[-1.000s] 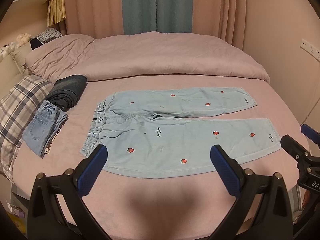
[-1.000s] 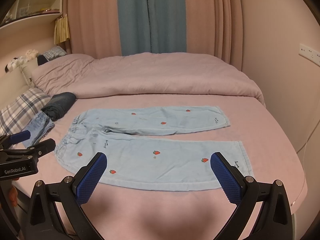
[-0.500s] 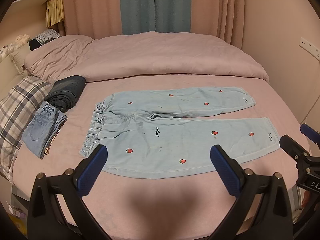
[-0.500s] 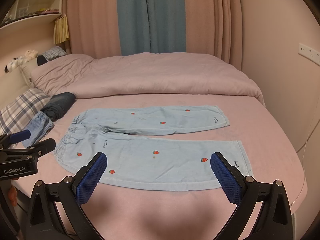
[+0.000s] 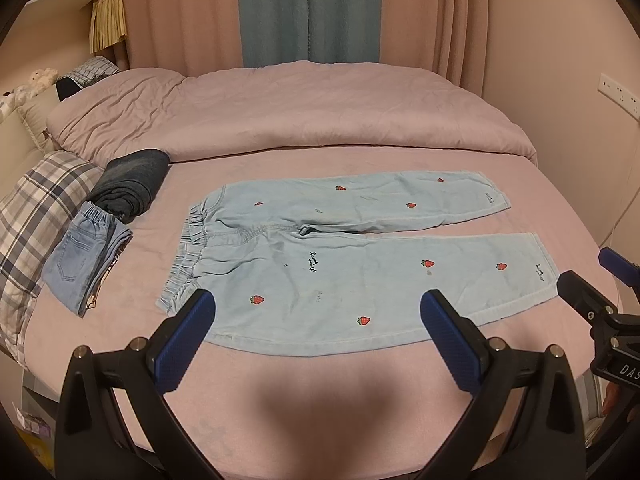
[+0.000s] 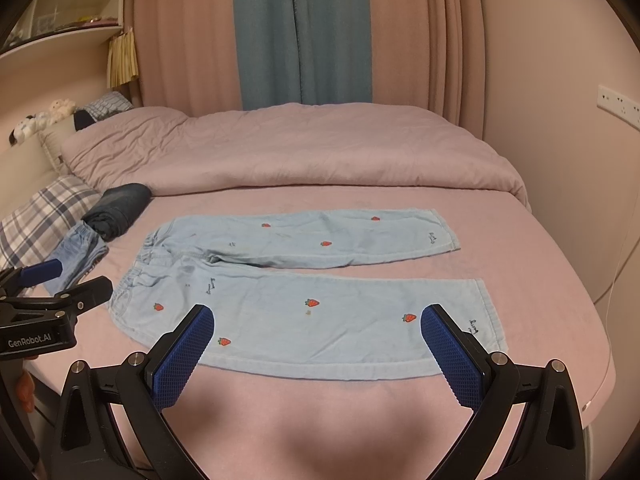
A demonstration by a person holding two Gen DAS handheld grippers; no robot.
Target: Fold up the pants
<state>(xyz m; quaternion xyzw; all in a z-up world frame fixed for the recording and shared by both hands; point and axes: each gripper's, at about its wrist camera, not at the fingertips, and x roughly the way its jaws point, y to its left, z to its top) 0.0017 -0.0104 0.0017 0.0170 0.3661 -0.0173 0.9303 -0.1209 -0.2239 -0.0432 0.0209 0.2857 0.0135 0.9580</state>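
Note:
Light blue pants with red strawberries (image 5: pixel 352 256) lie flat on the pink bed, waistband to the left, both legs spread to the right; they also show in the right wrist view (image 6: pixel 304 292). My left gripper (image 5: pixel 316 312) is open and empty, held above the near leg's front edge. My right gripper (image 6: pixel 316 328) is open and empty, above the same leg nearer its cuff. Each gripper shows at the edge of the other's view: the right one (image 5: pixel 600 292) and the left one (image 6: pixel 60 280).
Folded light jeans (image 5: pixel 80 256) and a rolled dark garment (image 5: pixel 132 184) lie left of the pants by a plaid pillow (image 5: pixel 36 216). A pink duvet (image 5: pixel 300 112) is bunched at the back. The wall (image 5: pixel 568 80) runs along the right; the bed's front edge is close below the grippers.
Both views have shifted only slightly; the pants sit a touch lower left in the left wrist view. Both grippers stay open and the pants have not moved.

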